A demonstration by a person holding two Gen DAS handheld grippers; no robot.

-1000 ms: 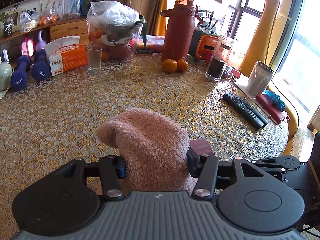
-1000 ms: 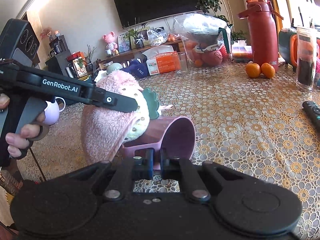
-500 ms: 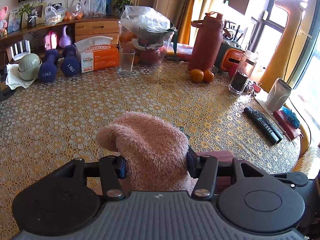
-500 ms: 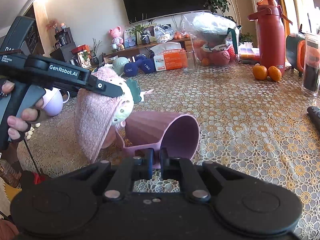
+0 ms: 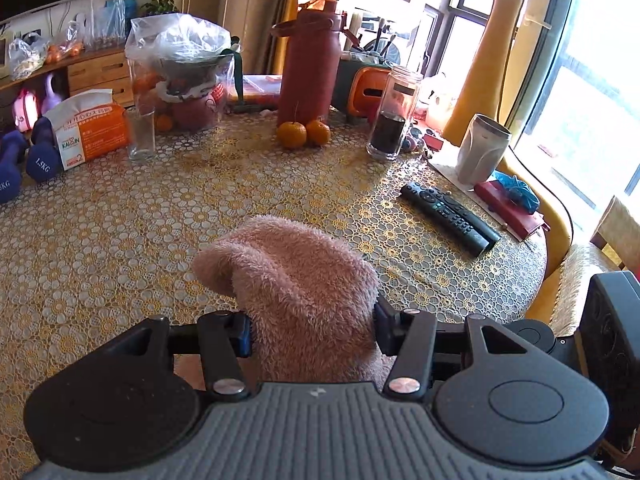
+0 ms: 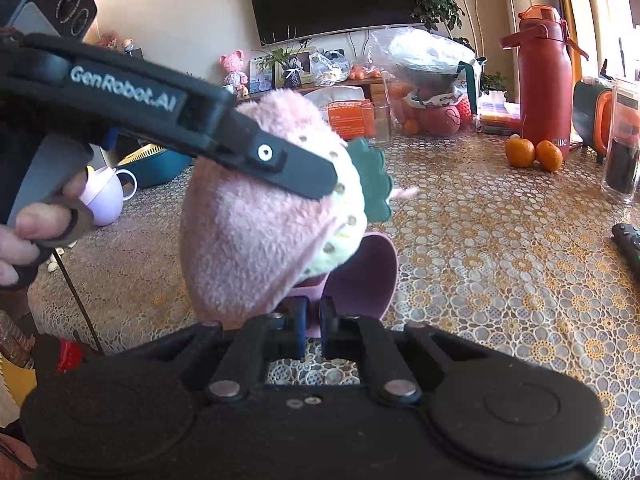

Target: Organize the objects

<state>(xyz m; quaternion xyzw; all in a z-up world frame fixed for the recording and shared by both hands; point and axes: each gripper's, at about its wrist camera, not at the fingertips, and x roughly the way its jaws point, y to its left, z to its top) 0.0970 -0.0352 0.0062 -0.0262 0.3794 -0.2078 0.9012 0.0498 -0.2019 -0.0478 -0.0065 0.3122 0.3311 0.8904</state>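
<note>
L fingers are clamped on the pink plush toy, held off the counter near its front edge. R gripper is pinched shut on the rim of the purple cup, tipped just below the toy. Toy looks soft, light, squashy, so prob best gripped mid-body; cup stiff, rim hold ok.

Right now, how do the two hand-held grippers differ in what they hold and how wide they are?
The left hand-held gripper stands partly open, its pads pressing a pink plush strawberry; the right hand-held gripper is almost fully closed, pinching the thin rim of a purple cup. The left one holds its soft load up in the air; the right one holds a rigid cup tipped on its side, low over the table. Both are black, and both have a firm grip.
</note>
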